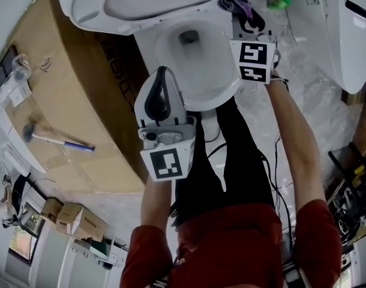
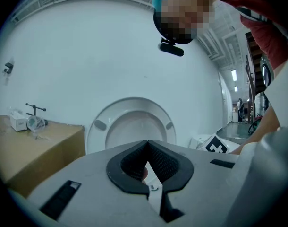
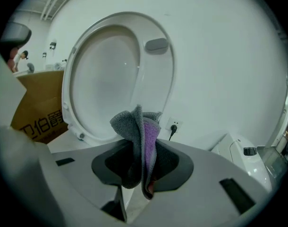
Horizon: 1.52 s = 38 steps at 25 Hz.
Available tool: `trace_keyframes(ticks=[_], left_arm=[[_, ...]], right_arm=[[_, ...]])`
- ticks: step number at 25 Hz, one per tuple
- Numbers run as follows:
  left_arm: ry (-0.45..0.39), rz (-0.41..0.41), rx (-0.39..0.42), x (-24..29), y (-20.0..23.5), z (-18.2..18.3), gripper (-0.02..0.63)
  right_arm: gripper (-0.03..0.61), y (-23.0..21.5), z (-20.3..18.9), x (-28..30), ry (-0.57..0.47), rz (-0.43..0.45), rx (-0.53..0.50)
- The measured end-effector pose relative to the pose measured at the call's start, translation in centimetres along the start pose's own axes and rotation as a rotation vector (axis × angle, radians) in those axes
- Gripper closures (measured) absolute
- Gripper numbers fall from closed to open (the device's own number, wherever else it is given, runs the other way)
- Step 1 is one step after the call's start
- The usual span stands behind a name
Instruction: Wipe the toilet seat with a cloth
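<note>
While the left hand-held gripper [image 2: 147,145] is pressed together empty, the right hand-held gripper [image 1: 242,12] pinches the cloth [image 3: 146,136], toilet seat [image 3: 156,79] ahead.

Cardboard box [image 3: 38,110], side panel: large dark printed Chinese characters, approx. "佰爵", the left part cut off. Head view: the box's side print is too dark to read.
</note>
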<state>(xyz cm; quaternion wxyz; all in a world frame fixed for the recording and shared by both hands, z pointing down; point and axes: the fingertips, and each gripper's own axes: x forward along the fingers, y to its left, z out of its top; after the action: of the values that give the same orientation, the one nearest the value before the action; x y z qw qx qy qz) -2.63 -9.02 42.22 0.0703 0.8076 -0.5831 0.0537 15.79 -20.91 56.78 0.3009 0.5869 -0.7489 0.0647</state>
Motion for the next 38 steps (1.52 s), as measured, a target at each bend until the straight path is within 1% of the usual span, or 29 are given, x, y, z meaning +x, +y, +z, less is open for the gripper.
trace_keyframes(ticks=[6,11,14,16,21,25,31,34,38], left_arm=[[-0.042,0.023,0.014,-0.8,0.2,4.7,0.601],[-0.086,0.041,0.019,-1.6,0.5,9.9,0.601],[-0.124,0.059,0.037,-2.5,1.0,12.8,0.601],[-0.127,0.072,0.047,-3.2,1.4,14.1,0.601],[-0.142,0.098,0.049,-4.9,2.1,16.5,0.601],[-0.137,0.125,0.034,-6.7,2.9,17.4,0.601],[-0.165,0.177,0.019,-9.9,5.5,20.2,0.601],[-0.179,0.215,0.012,-11.4,7.0,21.4,0.601],[-0.193,0.241,0.011,-12.9,8.5,22.3,0.601]], right_arm=[[0.471,-2.1,5.4,-2.1,-0.061,-0.034,0.035],[0.471,-3.9,10.1,-4.6,-0.1,-0.07,0.139],[0.471,-4.2,11.2,-5.5,-0.073,-0.09,0.202],[0.471,-4.1,11.7,-6.1,-0.063,-0.097,0.232],[0.471,-4.0,14.5,-7.5,-0.108,-0.099,0.251],[0.471,-2.7,18.3,-7.9,-0.149,-0.085,0.249],[0.471,0.9,22.5,-8.4,-0.165,-0.047,0.248],[0.471,3.0,24.3,-8.8,-0.172,-0.014,0.224],[0.471,6.2,25.9,-8.7,-0.164,0.032,0.182]])
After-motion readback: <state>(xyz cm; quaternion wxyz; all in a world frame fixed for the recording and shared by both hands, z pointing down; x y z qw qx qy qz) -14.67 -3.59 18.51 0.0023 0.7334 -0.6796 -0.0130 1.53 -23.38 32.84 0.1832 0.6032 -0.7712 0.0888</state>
